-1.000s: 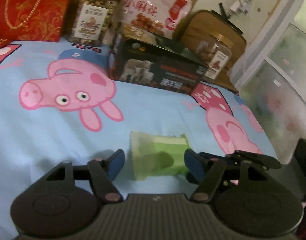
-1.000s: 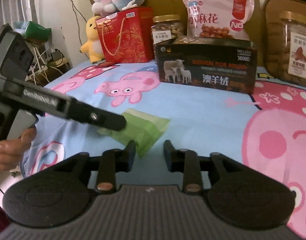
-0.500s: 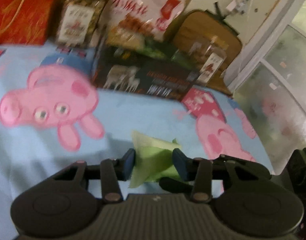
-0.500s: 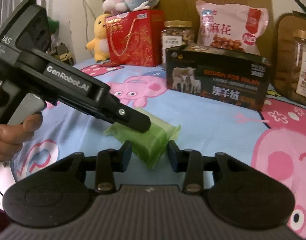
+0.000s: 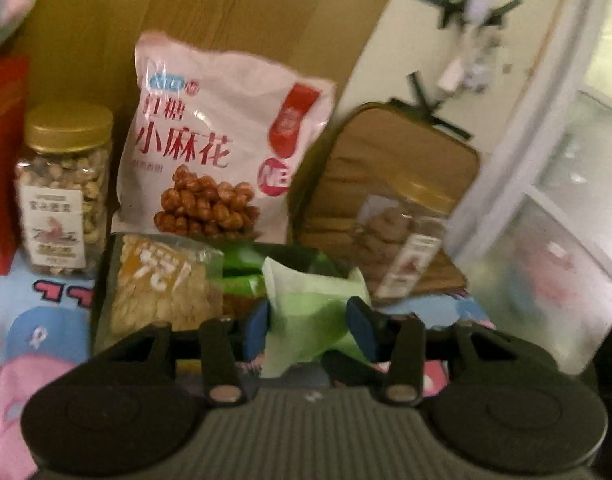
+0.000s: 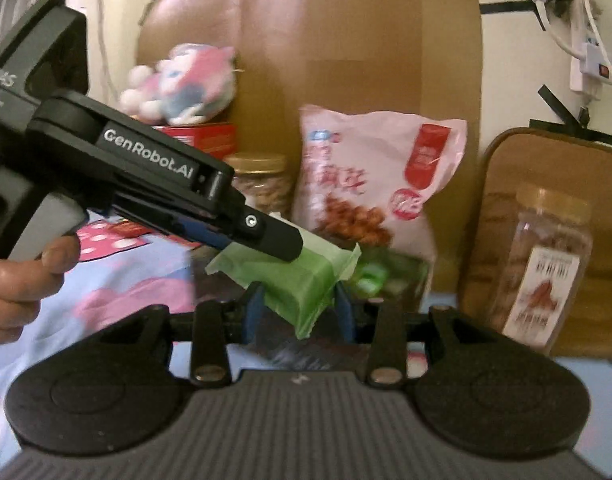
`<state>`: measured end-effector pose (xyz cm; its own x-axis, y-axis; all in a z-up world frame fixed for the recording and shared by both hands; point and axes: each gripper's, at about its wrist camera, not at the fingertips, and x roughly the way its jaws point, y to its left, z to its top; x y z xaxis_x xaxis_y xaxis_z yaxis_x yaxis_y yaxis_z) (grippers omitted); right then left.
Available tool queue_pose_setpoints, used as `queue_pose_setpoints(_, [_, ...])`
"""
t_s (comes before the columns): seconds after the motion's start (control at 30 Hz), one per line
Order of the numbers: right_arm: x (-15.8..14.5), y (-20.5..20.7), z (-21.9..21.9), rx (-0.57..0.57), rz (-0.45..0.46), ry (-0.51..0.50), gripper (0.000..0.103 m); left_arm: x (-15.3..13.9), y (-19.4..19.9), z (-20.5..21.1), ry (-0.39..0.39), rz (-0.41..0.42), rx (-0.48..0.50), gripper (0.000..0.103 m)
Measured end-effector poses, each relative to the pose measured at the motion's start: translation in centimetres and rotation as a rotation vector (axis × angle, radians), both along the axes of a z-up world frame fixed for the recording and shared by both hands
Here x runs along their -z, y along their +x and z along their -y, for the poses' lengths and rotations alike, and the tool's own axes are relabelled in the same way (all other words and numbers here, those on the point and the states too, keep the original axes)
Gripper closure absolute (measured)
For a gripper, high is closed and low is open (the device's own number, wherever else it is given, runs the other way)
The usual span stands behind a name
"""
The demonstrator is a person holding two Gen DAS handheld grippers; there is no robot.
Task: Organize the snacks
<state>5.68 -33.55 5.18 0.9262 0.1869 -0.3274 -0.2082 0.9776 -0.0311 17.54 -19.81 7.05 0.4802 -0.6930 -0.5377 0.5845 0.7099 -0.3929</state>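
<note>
- Landmark: dark snack box point(image 5: 105, 280), open-topped, w/ yellow-chip bag point(image 5: 161, 284) and green packs point(image 5: 241, 276) inside.
- Task item: green packet point(image 6: 301, 280) was seen lifted clear of the pig-print sheet point(image 6: 137, 276), just before the box's near edge, level w/ its top.
- Left gripper point(image 5: 308, 322): packet was seen between the blue pads point(image 5: 257, 322); jaws were opening; whether the pads pressed it cannot be told.
- Right gripper point(image 6: 297, 312): jaws were clamped on the packet's lower end; both sides were touched by the pads.
- Risk 1: w/ the left jaws easing, the packet would be left on the right grip alone; the soft wrapper could be pulled out and dropped short of the box.
- Risk 2: the wrapper could be stretched or torn if the two grippers were drawn apart.
- Risk 3: the box looked nearly full; the packet could be left perched on the chip bag and slid off.
- Vs. earlier frame: packet had lain flat on the sheet, well short of the box, w/ the left jaws wide and open beside it; it was since raised and carried to the box by both grippers. Box top, hidden earlier, was now exposed.
</note>
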Motion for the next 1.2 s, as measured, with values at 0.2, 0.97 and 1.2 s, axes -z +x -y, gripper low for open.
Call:
queue_pose_setpoints(0.2, [2.4,2.1,3.1,0.146,-0.007,0.038,0.046,3.5,2.7,0.3,0.027,-0.088,-0.056,0.052])
queue_pose_setpoints(0.97, [3.1,-10.0,2.7,0.227,-0.089,0.551,0.038,1.7,-13.1,-6.4,0.25,0.123,-0.223,0.032])
queue_pose_setpoints(1.2, [4.4,-13.6,-0.4,0.276,-0.156,0.617,0.022,3.0,-18.0,-8.9,0.313,0.162,-0.27,0.0])
